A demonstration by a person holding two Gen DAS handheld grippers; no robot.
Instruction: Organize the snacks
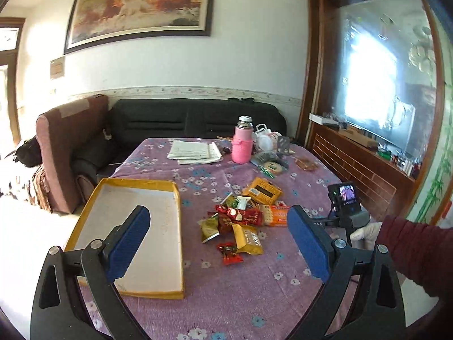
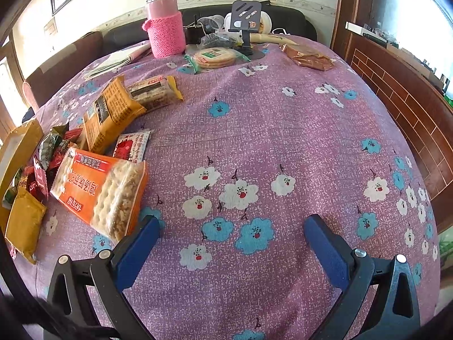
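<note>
A heap of snack packets lies on the purple flowered tablecloth, right of a shallow yellow-rimmed tray with a white bottom. My left gripper is open and empty, held above the table with the heap between its blue pads. My right gripper is open and empty, low over bare cloth. An orange cracker pack lies just left of its left pad; a yellow packet, small red and green packets and the tray's corner lie beyond. The right gripper's body shows in the left wrist view.
At the table's far end stand a pink knitted flask, papers, a round biscuit pack, a brown wrapped snack and a phone stand. A dark sofa and armchair stand behind; a wooden cabinet is right.
</note>
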